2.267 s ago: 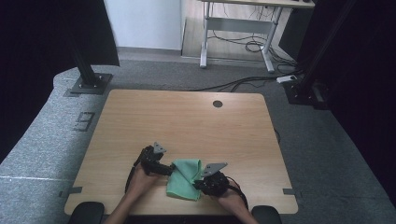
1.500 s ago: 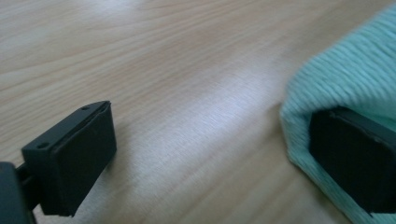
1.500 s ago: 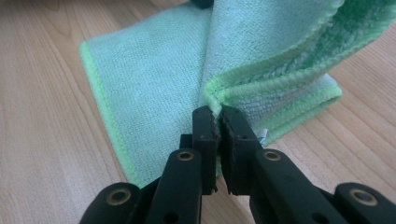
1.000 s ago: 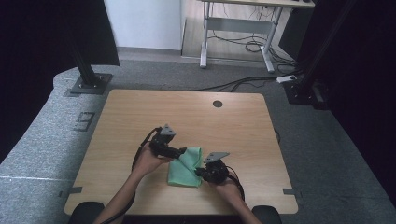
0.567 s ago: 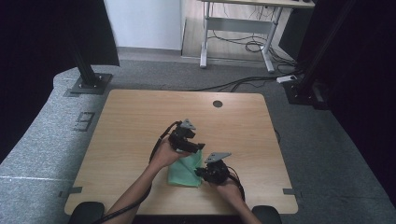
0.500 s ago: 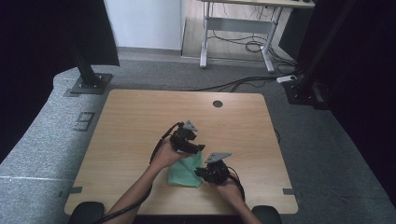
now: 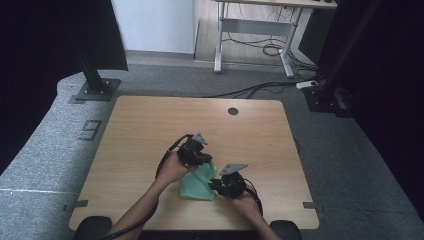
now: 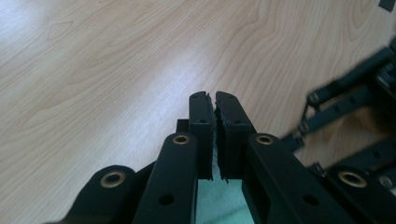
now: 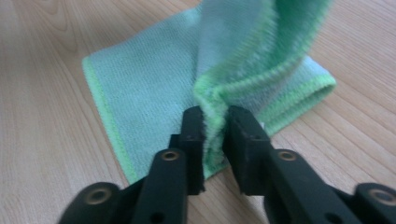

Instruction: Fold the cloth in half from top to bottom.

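Step in hand: folding the cloth (image 7: 197,182). Left hand-held gripper (image 8: 214,100) has just clamped its edge; right hand-held gripper (image 9: 215,116), easing apart, pinches a fold. Next: carry the left edge across the tabletop (image 7: 150,125).

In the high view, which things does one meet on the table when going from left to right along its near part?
Person's left hand → left gripper → green cloth → right gripper → person's right hand.
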A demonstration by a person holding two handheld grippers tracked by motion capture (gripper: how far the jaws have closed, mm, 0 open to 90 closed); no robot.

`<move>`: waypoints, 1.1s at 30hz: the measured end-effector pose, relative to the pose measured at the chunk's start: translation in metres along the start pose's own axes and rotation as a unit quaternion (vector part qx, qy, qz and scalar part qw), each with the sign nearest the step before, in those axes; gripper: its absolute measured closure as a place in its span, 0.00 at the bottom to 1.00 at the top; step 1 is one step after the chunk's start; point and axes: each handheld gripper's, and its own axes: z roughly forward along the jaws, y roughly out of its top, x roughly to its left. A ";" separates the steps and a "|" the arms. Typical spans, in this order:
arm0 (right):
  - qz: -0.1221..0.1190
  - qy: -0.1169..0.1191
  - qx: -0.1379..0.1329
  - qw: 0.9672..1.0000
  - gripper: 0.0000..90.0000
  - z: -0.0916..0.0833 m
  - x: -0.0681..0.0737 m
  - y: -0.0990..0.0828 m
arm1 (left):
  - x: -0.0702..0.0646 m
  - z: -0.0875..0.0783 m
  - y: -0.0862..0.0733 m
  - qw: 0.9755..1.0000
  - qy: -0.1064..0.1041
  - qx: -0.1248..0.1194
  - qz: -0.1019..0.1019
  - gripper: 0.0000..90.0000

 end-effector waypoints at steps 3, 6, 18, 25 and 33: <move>0.001 0.005 0.001 1.000 0.78 -0.001 0.000 0.000 | -0.002 -0.010 -0.008 1.000 0.002 -0.004 -0.003 0.95; -0.006 0.003 0.005 1.000 0.76 -0.003 0.002 0.001 | -0.004 -0.020 -0.016 1.000 0.004 -0.008 -0.004 0.95; -0.003 0.005 0.003 1.000 0.56 -0.024 0.005 -0.007 | -0.014 -0.036 -0.065 1.000 0.009 -0.008 -0.020 0.92; 0.009 -0.002 -0.001 1.000 0.50 -0.037 -0.001 -0.014 | -0.021 -0.038 -0.093 0.999 -0.004 -0.013 -0.031 0.82; 0.018 -0.032 -0.020 0.999 0.39 -0.037 -0.007 0.000 | -0.012 -0.060 -0.077 0.998 0.027 -0.057 -0.029 0.38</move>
